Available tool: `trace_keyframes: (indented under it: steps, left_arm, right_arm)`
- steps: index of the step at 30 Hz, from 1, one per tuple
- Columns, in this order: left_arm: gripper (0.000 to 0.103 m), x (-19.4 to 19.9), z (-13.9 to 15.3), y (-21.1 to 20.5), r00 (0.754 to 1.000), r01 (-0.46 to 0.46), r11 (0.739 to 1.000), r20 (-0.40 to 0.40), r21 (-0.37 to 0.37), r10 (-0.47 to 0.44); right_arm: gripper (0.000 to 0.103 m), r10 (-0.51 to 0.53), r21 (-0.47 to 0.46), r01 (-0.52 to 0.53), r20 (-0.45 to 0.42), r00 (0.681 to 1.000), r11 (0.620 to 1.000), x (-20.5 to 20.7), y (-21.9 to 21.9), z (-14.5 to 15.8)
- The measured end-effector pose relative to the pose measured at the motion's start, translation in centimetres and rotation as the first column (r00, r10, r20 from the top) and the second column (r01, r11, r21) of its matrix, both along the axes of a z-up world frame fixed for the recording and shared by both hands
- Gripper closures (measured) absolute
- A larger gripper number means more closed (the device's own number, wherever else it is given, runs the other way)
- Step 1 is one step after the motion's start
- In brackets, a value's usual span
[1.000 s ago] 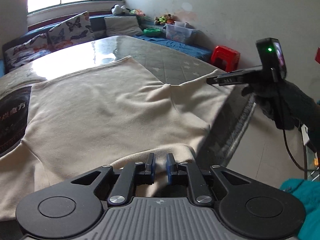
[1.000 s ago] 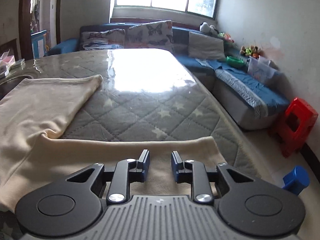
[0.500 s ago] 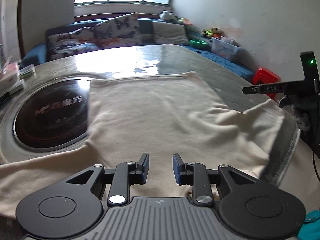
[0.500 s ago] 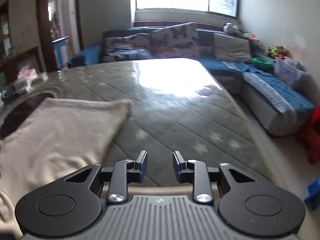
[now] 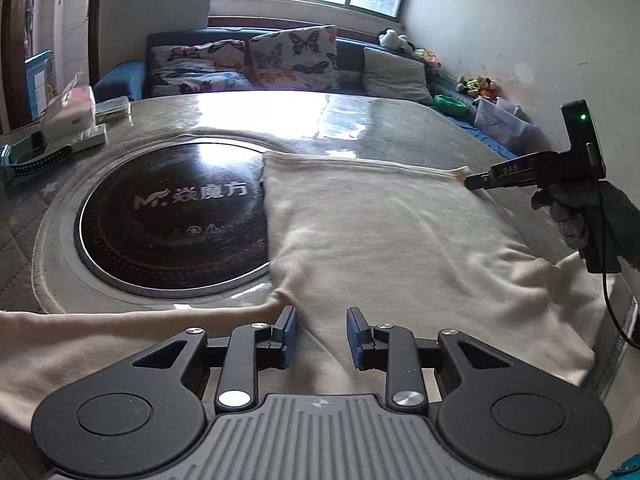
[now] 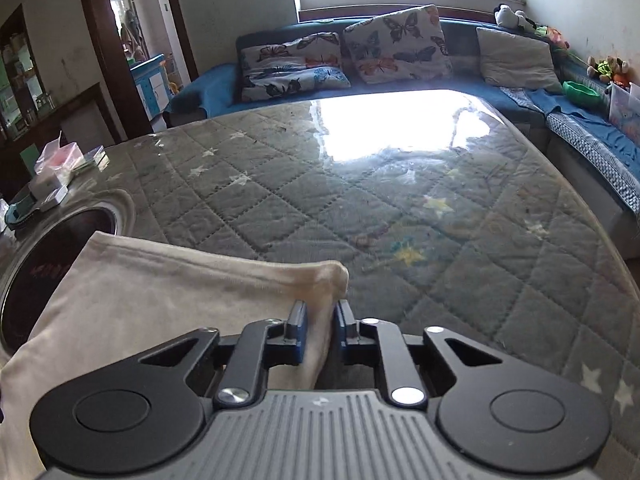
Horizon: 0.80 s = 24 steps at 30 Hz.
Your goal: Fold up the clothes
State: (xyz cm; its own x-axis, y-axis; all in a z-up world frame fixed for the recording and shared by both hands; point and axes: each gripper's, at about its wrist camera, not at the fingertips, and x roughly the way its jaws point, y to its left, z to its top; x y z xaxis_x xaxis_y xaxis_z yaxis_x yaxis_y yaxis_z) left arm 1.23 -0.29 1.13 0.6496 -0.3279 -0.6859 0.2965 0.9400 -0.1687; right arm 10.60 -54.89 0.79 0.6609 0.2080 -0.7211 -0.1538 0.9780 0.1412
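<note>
Right gripper (image 6: 320,318): jaws closing on the far right corner of the cream garment (image 5: 392,240), cloth plainly between the pads, so grasping. Left gripper (image 5: 318,334): jaws released and parted, hovering over the near edge of the same garment with nothing pinched between them. The garment lies spread on the quilted tabletop (image 6: 400,200), its left edge overlapping the round black cooktop (image 5: 168,216) set into the surface; one sleeve trails along the near left edge, another part drapes off the right side. Assessment: the cloth is laid out but no neat fold is visible; one corner is secured, the left grasp and the folding itself remain outstanding.
</note>
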Motion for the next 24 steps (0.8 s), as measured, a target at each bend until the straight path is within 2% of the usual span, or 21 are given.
trace_keyframes:
  steps: [2,13,19,21,24]
  left_arm:
    - [0.074,0.3,-0.3,0.3,1.0,-0.005,1.0,-0.002,-0.002,0.005]
    - [0.073,1.9,-0.4,1.2,0.999,-0.042,0.999,0.003,-0.013,0.042]
    - [0.073,0.4,0.5,0.8,0.999,-0.028,1.0,0.028,0.001,0.028]
    - [0.073,-0.7,0.9,0.3,0.999,-0.004,1.0,0.039,-0.009,0.004]
    - [0.071,-2.6,1.2,-1.1,0.998,0.048,0.999,0.052,-0.017,-0.047]
  right_arm:
    - [0.099,-0.001,-0.004,0.001,-0.002,1.0,1.0,1.0,0.2,0.0]
    - [0.099,0.036,-0.068,-0.035,0.016,0.999,0.997,6.6,2.8,-0.3]
    - [0.09,0.131,-0.161,-0.121,0.051,0.99,0.979,3.9,3.9,1.6]
    - [0.088,0.183,-0.16,-0.171,0.063,0.981,0.972,1.6,4.3,2.5]
    - [0.078,0.286,-0.166,-0.274,0.058,0.956,0.947,-2.9,5.5,3.0]
